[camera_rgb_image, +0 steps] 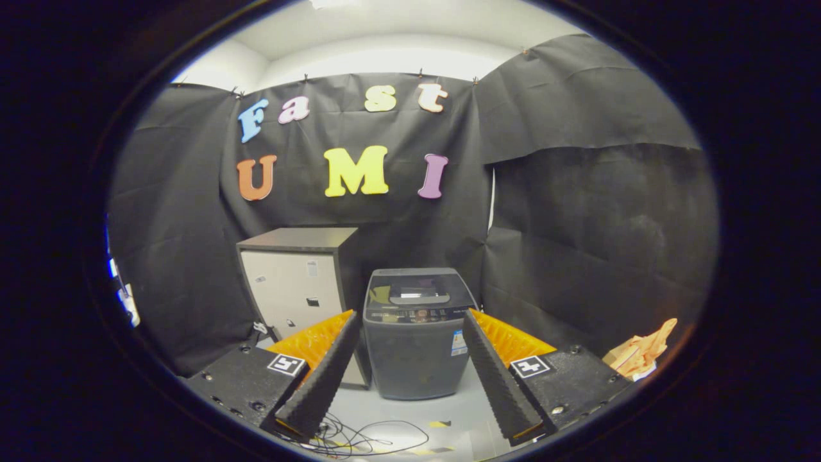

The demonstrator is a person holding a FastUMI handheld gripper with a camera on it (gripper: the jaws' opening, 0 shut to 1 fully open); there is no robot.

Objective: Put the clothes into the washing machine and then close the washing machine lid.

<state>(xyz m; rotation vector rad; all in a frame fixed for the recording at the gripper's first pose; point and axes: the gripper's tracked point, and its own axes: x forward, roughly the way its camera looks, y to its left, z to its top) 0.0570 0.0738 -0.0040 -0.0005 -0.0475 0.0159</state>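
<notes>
A dark grey top-loading washing machine (415, 333) stands on the pale floor straight ahead, beyond my fingers, with its lid (420, 289) lying flat and shut. My gripper (410, 324) is open, its two fingers spread wide on either side of the machine with nothing between them. An orange piece of clothing (641, 356) lies crumpled off to the right of the right finger, near the black cloth wall.
A cabinet (298, 282) with a pale front and dark top stands just left of the washing machine. Loose cables (359, 439) lie on the floor below the fingers. Black cloth walls close in behind and on both sides.
</notes>
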